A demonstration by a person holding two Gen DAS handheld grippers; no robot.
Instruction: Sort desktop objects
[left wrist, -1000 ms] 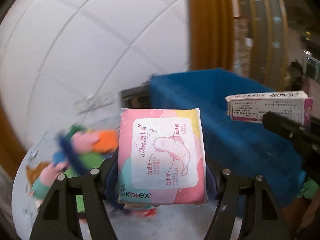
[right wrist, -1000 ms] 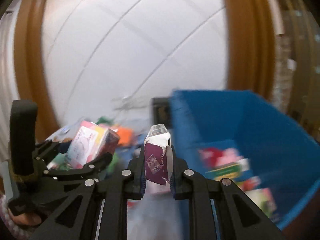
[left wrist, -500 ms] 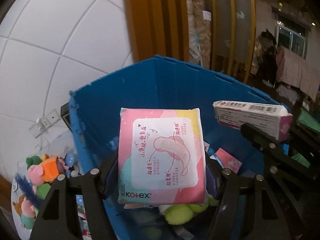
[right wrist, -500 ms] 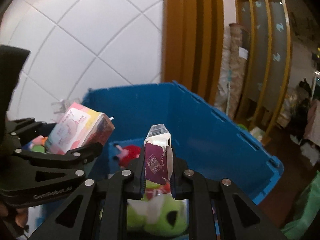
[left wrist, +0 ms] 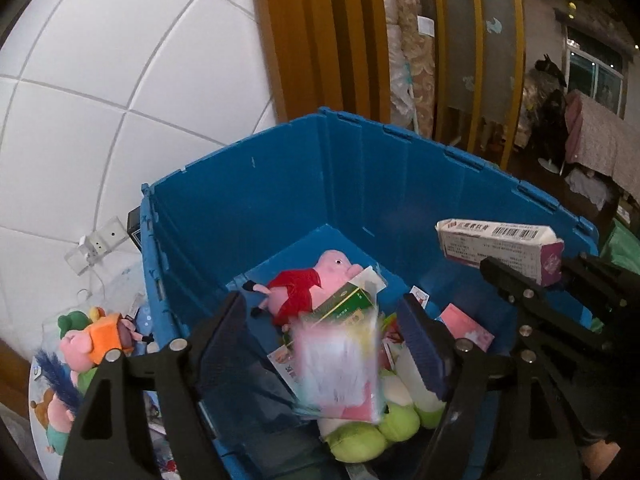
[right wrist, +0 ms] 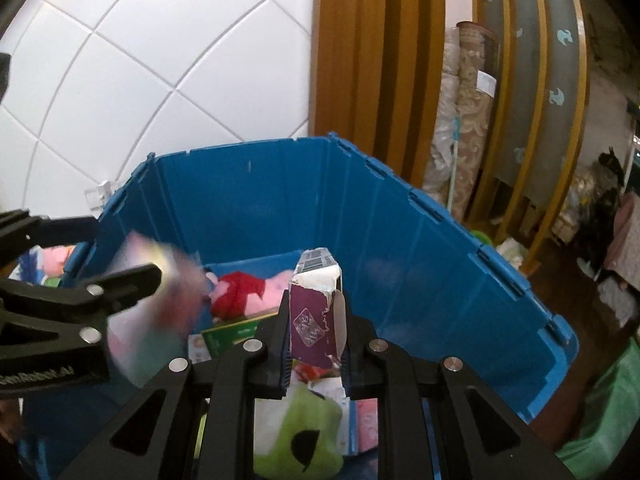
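Left wrist view looks down into a deep blue plastic bin (left wrist: 360,184) with ribbed, moulded walls. The left gripper (left wrist: 324,344) has its black jaws opening wide, and the soft pink sanitary pad pack (left wrist: 340,364), smeared by motion blur, is between them but free of both pads, over the pile inside the bin. That pile is mostly plush: a pink pig toy (left wrist: 308,284) in a red dress, a green stuffed toy (left wrist: 376,420) with rounded limbs, plus a flat green carton (left wrist: 340,304) and glossy pink packets. At the bin's right side the right gripper (right wrist: 314,320) is clamped narrowly on a slim white-and-purple cardboard box (right wrist: 314,312), a barcode on its top face and its end flap torn.

Left of the bin, more plush toys (left wrist: 92,340) lie on a pale tabletop. Behind the bin stands a white tiled wall (left wrist: 120,80) with a socket, then orange wooden slats (left wrist: 320,32) and rolled patterned fabric.

Half a second ago the pad pack was sharp and squeezed square between the left jaws; now it has slipped loose and dropped lower. The slim box stays gripped as before.
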